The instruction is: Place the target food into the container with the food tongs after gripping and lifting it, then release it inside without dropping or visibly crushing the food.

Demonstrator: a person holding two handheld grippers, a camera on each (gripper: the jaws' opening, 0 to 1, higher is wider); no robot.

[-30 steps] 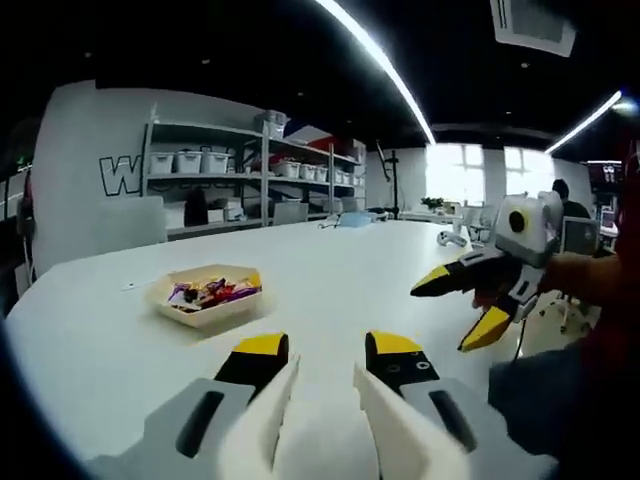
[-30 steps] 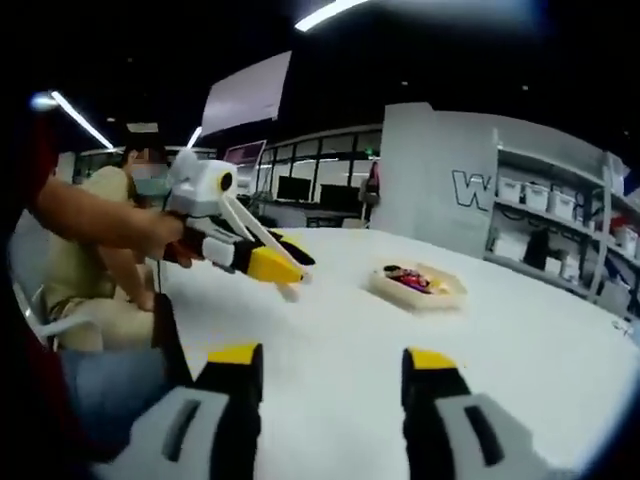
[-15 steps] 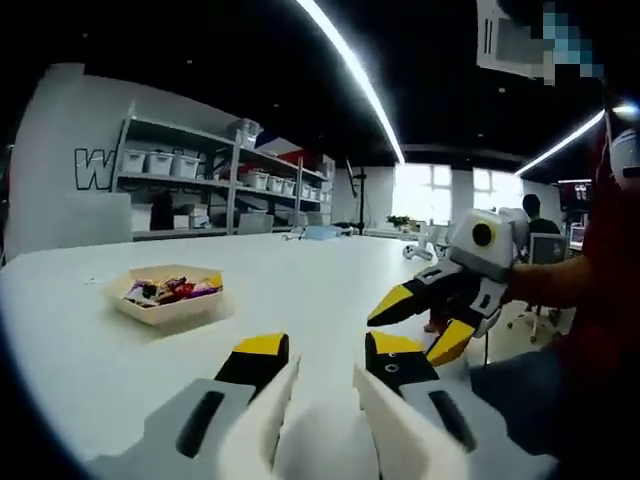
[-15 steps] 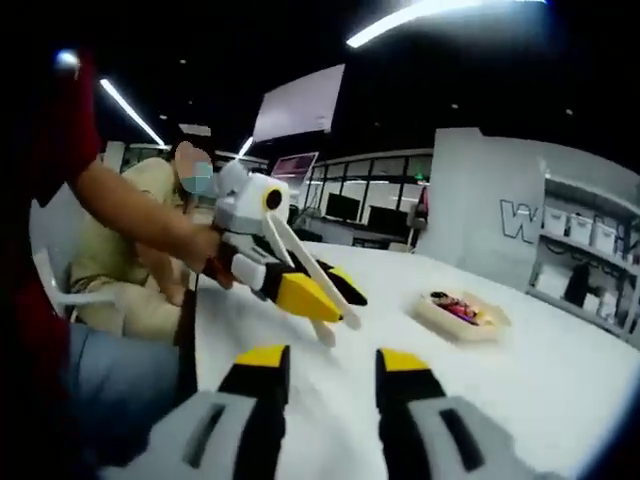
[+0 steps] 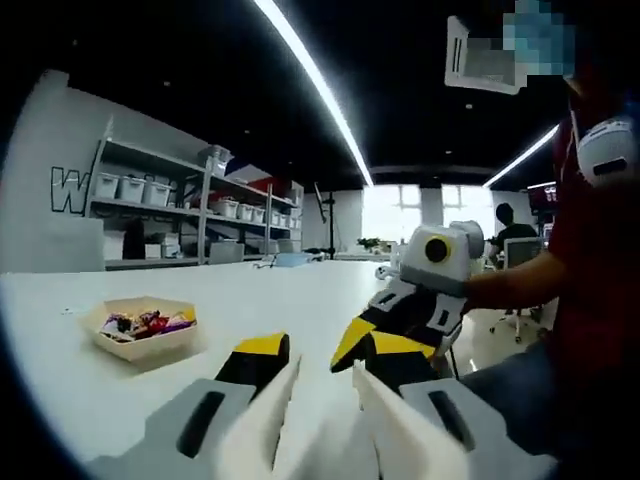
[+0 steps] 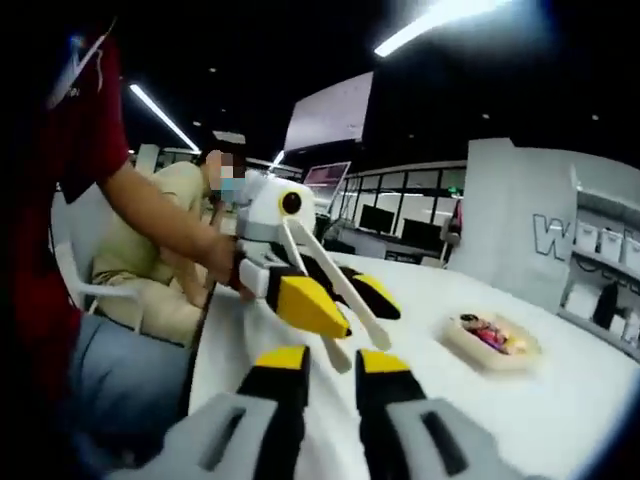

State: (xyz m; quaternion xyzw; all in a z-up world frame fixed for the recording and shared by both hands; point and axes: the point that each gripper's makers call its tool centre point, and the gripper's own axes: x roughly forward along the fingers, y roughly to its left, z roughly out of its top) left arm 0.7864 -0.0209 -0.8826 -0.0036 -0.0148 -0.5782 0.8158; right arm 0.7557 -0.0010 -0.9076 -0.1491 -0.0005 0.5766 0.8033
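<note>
A shallow paper container (image 5: pixel 140 328) holding wrapped sweets in mixed colours sits on the white table (image 5: pixel 250 295), left of my left gripper (image 5: pixel 328 350) and well ahead of it. White food tongs (image 5: pixel 270 415) lie along the inner faces of that gripper's jaws, their two arms spread apart. In the right gripper view the container (image 6: pixel 492 336) is at the right, and the left gripper (image 6: pixel 340 300) with the tongs (image 6: pixel 335 280) hangs over the table in front. My right gripper (image 6: pixel 333 362) has a narrow gap between its jaws, with nothing in it.
The right gripper (image 5: pixel 385 335) reaches in close beside my left jaws, held by a person in a red top (image 5: pixel 600 260). Shelves with white bins (image 5: pixel 150 190) line the far wall. A seated person (image 6: pixel 165 250) is at the table's left edge.
My right gripper's jaws have narrowed from wide apart to a small gap. The two grippers have come closer together, and both views have swung, so the container sits further aside.
</note>
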